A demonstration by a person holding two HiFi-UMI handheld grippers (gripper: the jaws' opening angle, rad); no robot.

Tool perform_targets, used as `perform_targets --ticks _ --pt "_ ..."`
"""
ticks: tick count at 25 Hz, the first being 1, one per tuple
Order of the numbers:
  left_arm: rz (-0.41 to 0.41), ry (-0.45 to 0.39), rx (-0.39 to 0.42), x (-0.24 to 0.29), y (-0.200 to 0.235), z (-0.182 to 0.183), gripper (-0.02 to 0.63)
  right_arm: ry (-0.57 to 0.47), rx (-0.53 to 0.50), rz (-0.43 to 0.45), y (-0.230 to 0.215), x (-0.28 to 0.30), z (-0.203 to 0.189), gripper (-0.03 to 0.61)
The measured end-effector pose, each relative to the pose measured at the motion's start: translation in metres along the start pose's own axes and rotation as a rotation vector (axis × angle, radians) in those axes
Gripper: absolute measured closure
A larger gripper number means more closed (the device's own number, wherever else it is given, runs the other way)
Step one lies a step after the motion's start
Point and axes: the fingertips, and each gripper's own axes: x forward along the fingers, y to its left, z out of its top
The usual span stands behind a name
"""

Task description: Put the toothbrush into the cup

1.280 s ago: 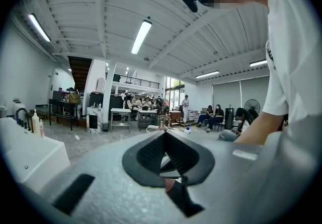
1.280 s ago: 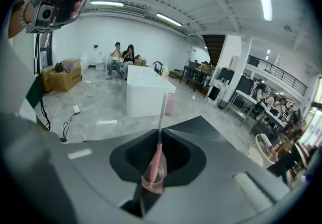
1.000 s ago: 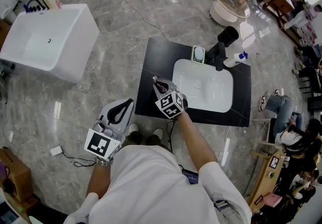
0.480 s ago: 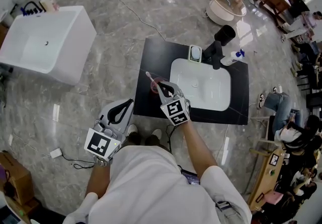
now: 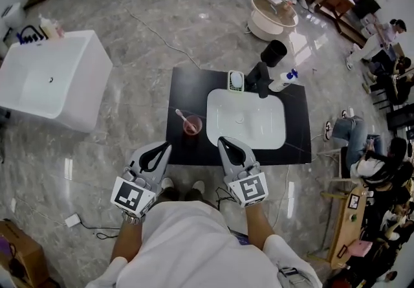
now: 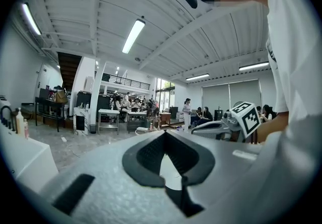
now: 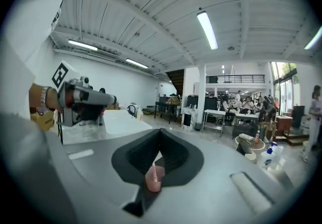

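Observation:
A pink cup (image 5: 191,126) stands on the black counter (image 5: 187,89), left of the white basin. The toothbrush (image 5: 182,115) stands in it, its head leaning up and to the left. My right gripper (image 5: 221,140) hangs in front of the counter's near edge, shut and holding nothing. In the right gripper view the cup (image 7: 153,178) and brush show small through the gap behind the jaws. Lower left, over the floor, my left gripper (image 5: 167,146) is also shut and holds nothing.
A white basin (image 5: 246,118) fills the counter's middle, with a black tap (image 5: 259,78), a white soap dish (image 5: 235,81) and a spray bottle (image 5: 283,81) behind it. A white bathtub (image 5: 48,83) stands far left, a black bin (image 5: 274,52) behind the counter. People sit at the right.
My right gripper has drawn back from the cup toward me, leaving the toothbrush standing in the cup. The left gripper has stayed about where it was.

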Motion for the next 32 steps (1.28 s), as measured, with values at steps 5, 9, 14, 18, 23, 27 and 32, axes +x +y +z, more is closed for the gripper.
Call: perform_targets --ticks 5,9,14,18,23,27,32 --pt "-0.037 -0.011 0.013 0.01 -0.009 0.004 0.615 -0.078 0.041 -0.056 -0.003 -0.04 0.035 0.566" --pt "-0.044 -0.017 0.023 0.01 -0.009 0.009 0.615 -0.138 0.062 -0.093 -0.008 -0.065 0.061 0.566" --pt "-0.042 -0.026 0.033 0.005 -0.003 0.015 0.615 -0.183 0.083 -0.133 -0.015 -0.083 0.077 0.566" --pt "-0.044 -0.058 0.047 0.003 0.001 0.026 0.615 -0.201 0.066 -0.14 -0.012 -0.085 0.087 0.568" --pt "-0.037 -0.074 0.058 0.004 -0.007 0.03 0.615 -0.223 0.074 -0.117 -0.013 -0.092 0.094 0.568" --pt "-0.016 -0.073 0.045 0.0 -0.006 0.027 0.615 -0.225 0.08 -0.102 -0.012 -0.093 0.098 0.568" --pt "-0.022 -0.072 0.044 0.0 -0.013 0.026 0.615 -0.223 0.069 -0.091 -0.009 -0.093 0.097 0.568"
